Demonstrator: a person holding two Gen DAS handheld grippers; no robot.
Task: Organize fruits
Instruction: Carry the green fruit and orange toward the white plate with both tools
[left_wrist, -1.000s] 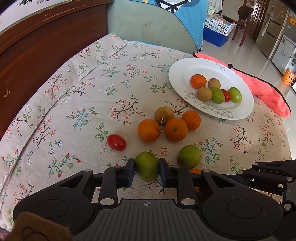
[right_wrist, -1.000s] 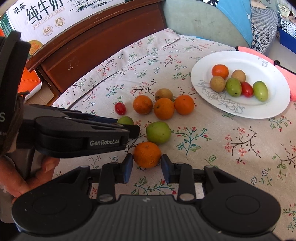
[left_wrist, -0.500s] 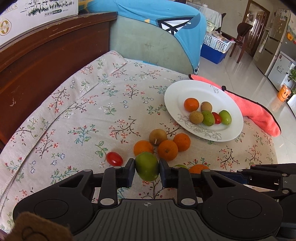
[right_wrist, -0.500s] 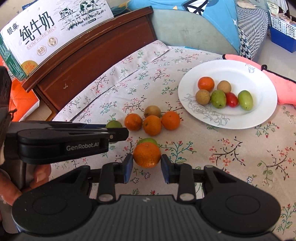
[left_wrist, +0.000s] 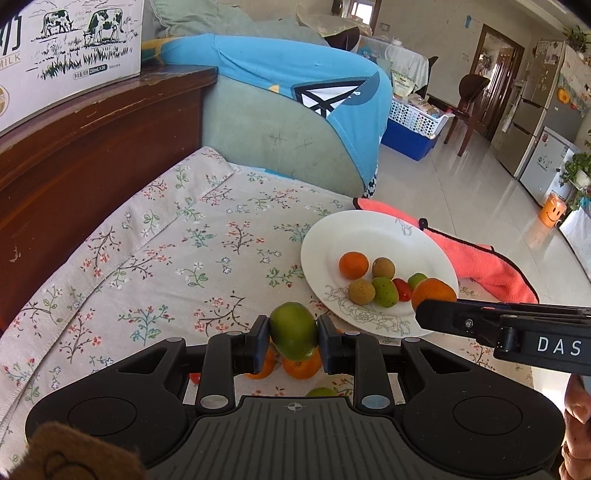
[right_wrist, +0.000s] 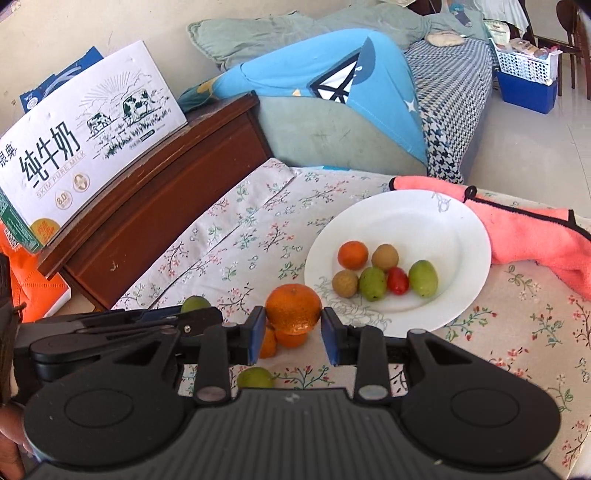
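My left gripper (left_wrist: 292, 341) is shut on a green fruit (left_wrist: 293, 330) and holds it above the floral tablecloth (left_wrist: 166, 266). My right gripper (right_wrist: 293, 325) is shut on an orange (right_wrist: 293, 309), lifted near the left rim of the white plate (right_wrist: 436, 229). In the left wrist view the same orange (left_wrist: 434, 291) shows at the tip of the right gripper, over the plate's (left_wrist: 369, 236) near edge. The plate carries an orange (right_wrist: 352, 254), two brown fruits, green fruits and a red tomato (right_wrist: 398, 280). Oranges (right_wrist: 290, 338) and a green fruit (right_wrist: 255, 378) lie on the cloth below, partly hidden.
A pink towel (right_wrist: 535, 232) lies behind the plate on the right. A dark wooden cabinet (right_wrist: 147, 195) with a milk carton box (right_wrist: 85, 147) stands at the left edge. A sofa with a blue cloth (right_wrist: 332, 96) is behind the table.
Both grippers rose with their fruits, off the cloth. The right one carried the orange toward the plate. The fruits left on the cloth slid under the grippers in both views.
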